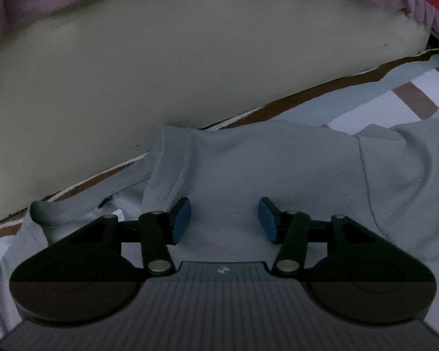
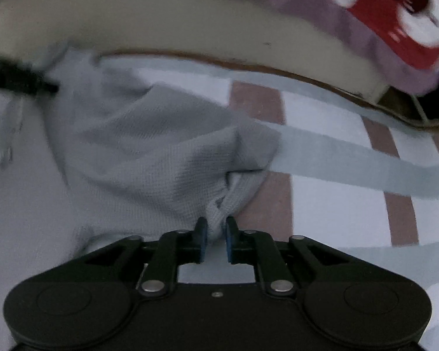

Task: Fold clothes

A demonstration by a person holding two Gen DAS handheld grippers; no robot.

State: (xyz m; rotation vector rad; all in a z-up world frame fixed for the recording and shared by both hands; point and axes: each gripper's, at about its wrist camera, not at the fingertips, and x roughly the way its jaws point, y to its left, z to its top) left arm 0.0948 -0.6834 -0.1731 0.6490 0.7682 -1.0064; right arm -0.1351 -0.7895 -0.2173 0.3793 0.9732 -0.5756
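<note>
On the striped sheet [image 2: 330,204], a bunched edge of the grey garment [image 2: 149,158] is pinched by the right gripper [image 2: 215,238], apparently for folding over, while the left gripper [image 1: 224,219] is held spread above the cloth, empty.

Both wrist views low, close, sharing grey garment [image 1: 248,169], checked sheet [image 2: 330,204]

Garment [image 1: 248,169]: pale grey, fine ribbed knit, plain.
Bed sheet [image 2: 330,204]: white ground, pale blue-grey bands, reddish-brown stripes crossing in check.
Mattress side [image 1: 131,73]: plain beige; brown edging strip below with cream piping.
Blanket [image 1: 29,3]: dusty purple, plain.
Red cloth [image 2: 380,17]: bright red, white round motifs, blurred.
Left gripper [image 1: 224,220]: black body, blue pads [image 1: 182,219].
Right gripper [image 2: 215,241]: black, blue pads, silver rivets.
</note>
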